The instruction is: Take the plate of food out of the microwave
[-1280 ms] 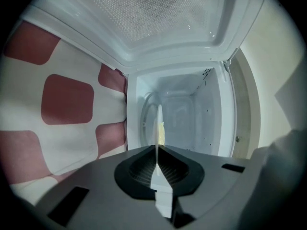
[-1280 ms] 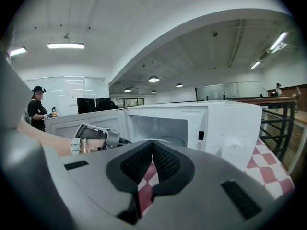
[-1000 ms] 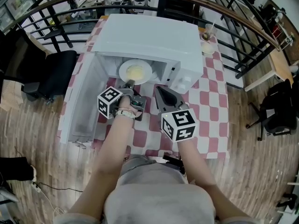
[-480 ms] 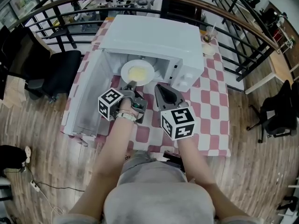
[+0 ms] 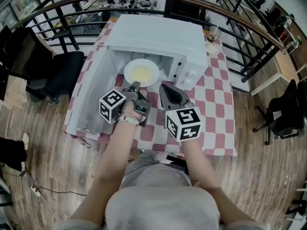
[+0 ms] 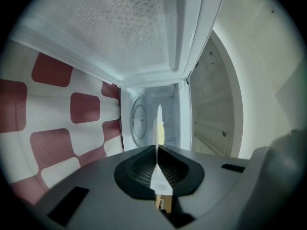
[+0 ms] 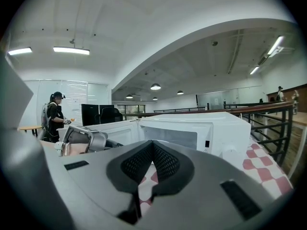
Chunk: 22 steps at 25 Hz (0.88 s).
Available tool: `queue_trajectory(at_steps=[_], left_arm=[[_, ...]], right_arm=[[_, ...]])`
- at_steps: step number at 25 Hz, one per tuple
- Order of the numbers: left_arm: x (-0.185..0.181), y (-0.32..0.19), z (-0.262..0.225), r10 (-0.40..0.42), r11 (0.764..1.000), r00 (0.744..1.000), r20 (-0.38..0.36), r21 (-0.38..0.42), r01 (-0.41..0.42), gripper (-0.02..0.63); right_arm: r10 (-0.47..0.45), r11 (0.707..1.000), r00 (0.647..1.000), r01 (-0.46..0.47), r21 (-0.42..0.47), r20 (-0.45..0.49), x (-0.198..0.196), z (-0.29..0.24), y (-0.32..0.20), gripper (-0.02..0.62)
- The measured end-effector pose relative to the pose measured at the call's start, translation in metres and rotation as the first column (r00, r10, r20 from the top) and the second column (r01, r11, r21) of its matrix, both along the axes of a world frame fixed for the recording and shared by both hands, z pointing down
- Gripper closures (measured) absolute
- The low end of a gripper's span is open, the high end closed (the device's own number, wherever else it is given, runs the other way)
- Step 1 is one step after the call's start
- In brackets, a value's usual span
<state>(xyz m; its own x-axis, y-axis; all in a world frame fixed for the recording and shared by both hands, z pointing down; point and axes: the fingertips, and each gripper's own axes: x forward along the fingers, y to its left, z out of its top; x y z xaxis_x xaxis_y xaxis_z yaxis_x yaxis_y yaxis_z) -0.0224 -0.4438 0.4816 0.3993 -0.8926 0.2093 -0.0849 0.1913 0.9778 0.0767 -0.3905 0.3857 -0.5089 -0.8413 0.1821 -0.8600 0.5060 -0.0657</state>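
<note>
The white microwave stands on the checked table with its door swung open to the left. A white plate with yellow food sits in the mouth of the cavity. My left gripper is shut on the plate's near rim. In the left gripper view the plate shows edge-on, clamped between the jaws, with the round turntable behind it. My right gripper hovers just right of the left one, shut and empty. Its own view looks at the microwave and the left gripper.
A cup with a straw stands on the red-and-white table to the right of the microwave. A black railing curves behind the table. A dark office chair stands at the left, beyond the open door.
The head view has shifted a little. Both grippers and the plate stay where they were relative to the microwave.
</note>
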Motion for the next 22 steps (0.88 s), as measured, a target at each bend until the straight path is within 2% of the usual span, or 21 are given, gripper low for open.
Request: queue_trajectory(at_steps=[22], left_arm=[[0.008, 0.039, -0.054, 0.018, 0.99, 1.0, 0.026, 0.14, -0.021, 0.591]], right_arm=[[0.055, 0.997, 0.998, -0.054, 0.058, -0.02, 0.005, -0.023, 0.017, 0.571]])
